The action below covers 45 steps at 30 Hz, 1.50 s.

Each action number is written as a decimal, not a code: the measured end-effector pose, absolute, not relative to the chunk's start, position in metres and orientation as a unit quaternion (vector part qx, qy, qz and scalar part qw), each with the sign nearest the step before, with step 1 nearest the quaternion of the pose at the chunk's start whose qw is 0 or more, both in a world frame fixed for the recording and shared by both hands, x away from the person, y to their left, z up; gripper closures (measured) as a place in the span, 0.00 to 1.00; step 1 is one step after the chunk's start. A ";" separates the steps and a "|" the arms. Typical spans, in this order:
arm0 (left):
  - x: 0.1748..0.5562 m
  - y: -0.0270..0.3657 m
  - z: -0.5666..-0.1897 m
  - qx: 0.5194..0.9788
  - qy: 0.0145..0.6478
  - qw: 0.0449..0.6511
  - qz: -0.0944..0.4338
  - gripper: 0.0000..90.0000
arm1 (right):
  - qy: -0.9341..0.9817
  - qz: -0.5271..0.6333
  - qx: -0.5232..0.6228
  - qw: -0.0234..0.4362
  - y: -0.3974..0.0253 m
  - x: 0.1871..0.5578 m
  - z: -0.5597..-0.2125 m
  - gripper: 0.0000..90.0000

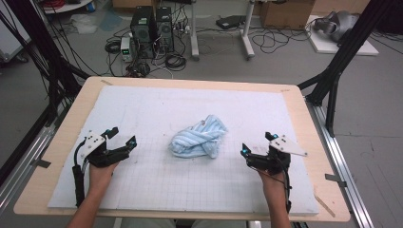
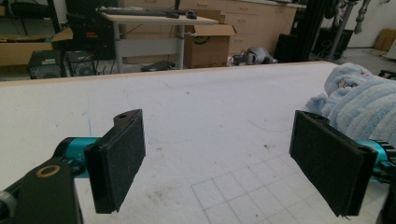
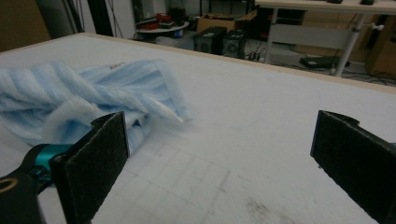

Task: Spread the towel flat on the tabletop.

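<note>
A crumpled light-blue striped cloth (image 1: 199, 137) lies in a heap near the middle of the white gridded mat (image 1: 152, 109). My left gripper (image 1: 121, 136) rests on the mat well to the cloth's left, jaws wide apart and holding nothing. My right gripper (image 1: 258, 143) sits to the cloth's right, also open and holding nothing. In the left gripper view the cloth (image 2: 359, 100) shows at the right, past the right pad (image 2: 329, 161). The right gripper view has the cloth (image 3: 79, 100) at the left, behind the left pad (image 3: 95, 161).
The mat lies on a wooden table (image 1: 309, 118) with bare rims on all sides. Black frame struts (image 1: 342, 52) rise at both back corners. Computers (image 1: 152, 28) and cables sit on the floor beyond the far edge.
</note>
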<state>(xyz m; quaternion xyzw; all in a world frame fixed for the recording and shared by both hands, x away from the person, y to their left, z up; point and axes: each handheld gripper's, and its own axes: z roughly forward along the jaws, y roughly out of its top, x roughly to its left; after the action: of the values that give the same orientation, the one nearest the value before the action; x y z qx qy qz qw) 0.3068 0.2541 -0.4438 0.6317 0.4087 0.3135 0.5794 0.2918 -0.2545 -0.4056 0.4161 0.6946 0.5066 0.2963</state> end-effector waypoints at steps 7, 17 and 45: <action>0.310 0.246 -0.424 0.644 0.390 0.577 0.317 0.21 | 0.746 0.487 0.382 0.245 -0.217 0.326 -0.402 0.30; 0.317 0.236 -0.413 0.654 0.382 0.573 0.312 0.21 | 0.802 0.468 0.326 0.178 -0.163 0.362 -0.407 0.43; 0.317 0.233 -0.411 0.656 0.385 0.576 0.299 0.22 | 0.824 0.487 0.258 0.133 -0.183 0.280 -0.404 0.90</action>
<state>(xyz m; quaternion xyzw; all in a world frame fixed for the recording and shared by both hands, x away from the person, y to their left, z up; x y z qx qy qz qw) 0.3172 0.2328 -0.4113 0.6564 0.3848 0.2989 0.5760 0.2802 -0.1834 -0.4041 0.2584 0.8235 0.4872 0.1329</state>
